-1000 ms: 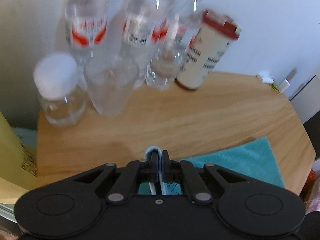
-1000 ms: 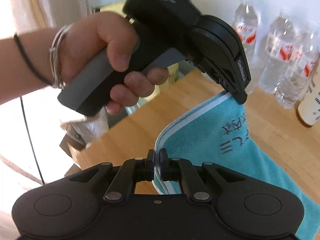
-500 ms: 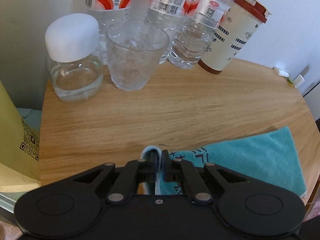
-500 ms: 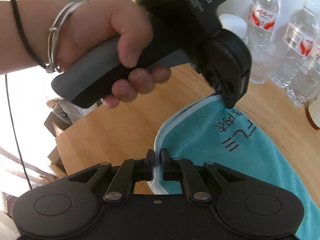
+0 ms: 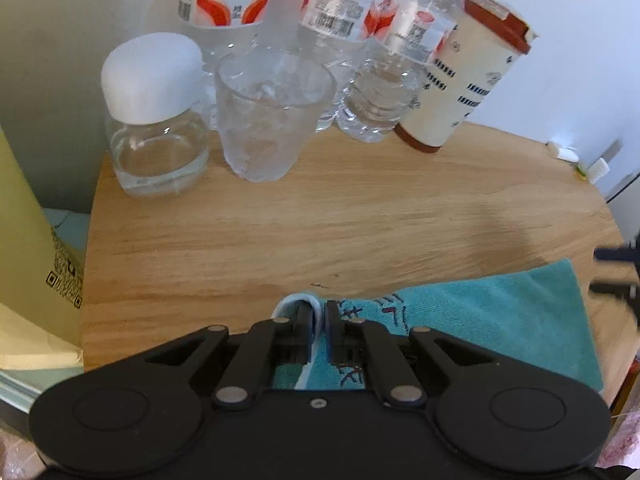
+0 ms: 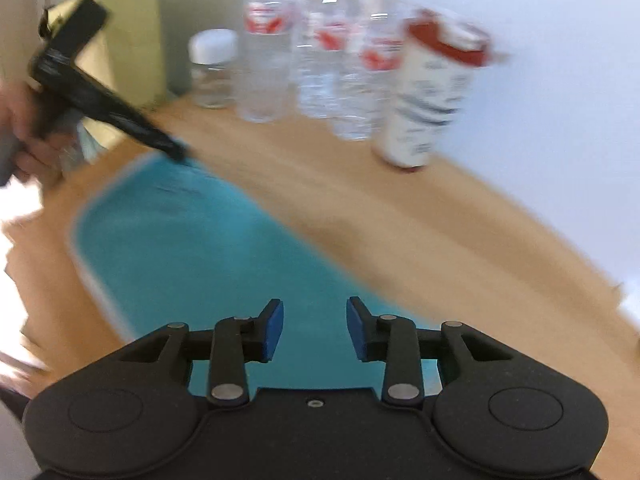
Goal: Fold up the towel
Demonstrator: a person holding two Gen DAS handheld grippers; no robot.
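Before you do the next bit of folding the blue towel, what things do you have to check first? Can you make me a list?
1. Right gripper has let go: ok, jaws wide apart, nothing between them.
2. Left gripper holds the towel: ok, white edge pinched between the fingers.
3. Towel lies flat on the table: ok in the right wrist view, though blurred.
4. Drinking glass and bottles clear of the towel: ok, bare wood between.
5. Edges lined up: cannot tell, too blurred.

left gripper (image 5: 317,322) pinching white-edged corner of teal towel (image 5: 500,320), bottom centre; towel flat on wooden table (image 5: 320,232). Glass (image 5: 272,116), jar (image 5: 154,120), bottles up top.
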